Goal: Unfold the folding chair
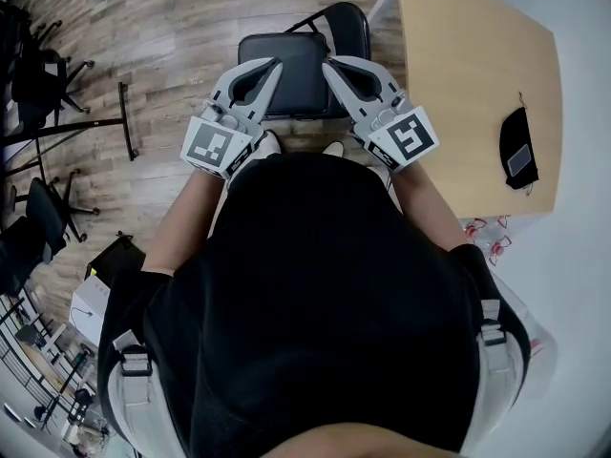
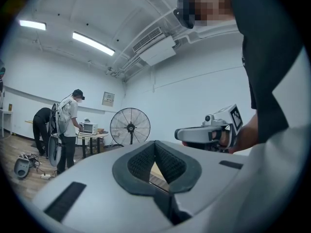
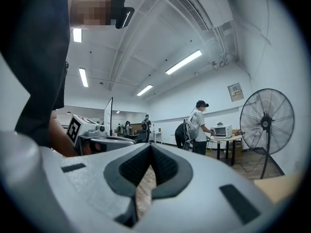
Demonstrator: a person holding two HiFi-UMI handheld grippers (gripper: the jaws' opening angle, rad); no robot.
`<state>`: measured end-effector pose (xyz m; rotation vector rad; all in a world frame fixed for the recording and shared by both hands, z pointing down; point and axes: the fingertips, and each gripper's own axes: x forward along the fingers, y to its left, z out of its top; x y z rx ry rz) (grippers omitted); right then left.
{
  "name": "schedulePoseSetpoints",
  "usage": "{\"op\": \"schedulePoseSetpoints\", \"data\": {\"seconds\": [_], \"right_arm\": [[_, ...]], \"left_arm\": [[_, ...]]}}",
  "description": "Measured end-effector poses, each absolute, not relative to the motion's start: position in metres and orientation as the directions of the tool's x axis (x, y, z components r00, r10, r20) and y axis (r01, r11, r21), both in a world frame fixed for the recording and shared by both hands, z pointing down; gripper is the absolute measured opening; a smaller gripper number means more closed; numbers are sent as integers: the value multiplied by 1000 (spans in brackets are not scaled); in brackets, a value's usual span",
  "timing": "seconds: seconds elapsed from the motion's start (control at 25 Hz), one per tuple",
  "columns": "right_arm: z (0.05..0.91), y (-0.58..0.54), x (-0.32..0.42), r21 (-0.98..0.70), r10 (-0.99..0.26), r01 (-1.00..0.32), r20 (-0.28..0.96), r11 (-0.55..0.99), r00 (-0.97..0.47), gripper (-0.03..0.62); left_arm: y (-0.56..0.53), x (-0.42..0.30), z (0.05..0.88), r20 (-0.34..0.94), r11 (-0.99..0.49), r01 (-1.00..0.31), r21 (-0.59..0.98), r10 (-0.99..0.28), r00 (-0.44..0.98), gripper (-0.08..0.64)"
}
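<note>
Both grippers are up in front of the person and pointing level, and the left gripper has its jaws pressed together with nothing between the pads. The same goes for the right gripper, closed up and empty. The folding chair stands on the wooden floor just past the two tips, with its seat lying flat and its backrest on the far side, so it looks opened out already. The danger from here, as I read it, is a frame that isn't fully spread. A nudge from those closed tips on the seat's near edge could tip the seat up or skate the whole chair away across the smooth boards. With the jaws together, neither gripper could catch it if it went. Space is tight on the right, where the table has its long edge running just beside the backrest. A shove that way would knock the chair frame into it, and the right gripper has little swing room on that side. A dark pouch lies well back on the tabletop, out of harm's way. There is bare floor to the left until a black stand, and the office chairs sit well beyond that.
</note>
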<state>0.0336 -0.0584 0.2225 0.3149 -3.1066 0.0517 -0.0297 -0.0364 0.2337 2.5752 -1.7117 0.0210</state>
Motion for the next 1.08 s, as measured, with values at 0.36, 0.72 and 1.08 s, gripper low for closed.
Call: {"op": "schedulePoseSetpoints", "data": {"seconds": [0.36, 0.72, 1.08], "right_arm": [[222, -63, 32, -25, -207, -208, 23, 978, -978, 0], [226, -66, 36, -35, -212, -213, 32, 976, -977, 0], [226, -70, 37, -26, -213, -214, 40, 977, -976, 0]], "left_arm": [[-42, -30, 234, 29, -383, -923, 44, -923, 384, -6], [-44, -27, 237, 51, -390, -920, 34, -919, 391, -6], [-46, -25, 237, 55, -378, -925, 32, -924, 379, -6]]}}
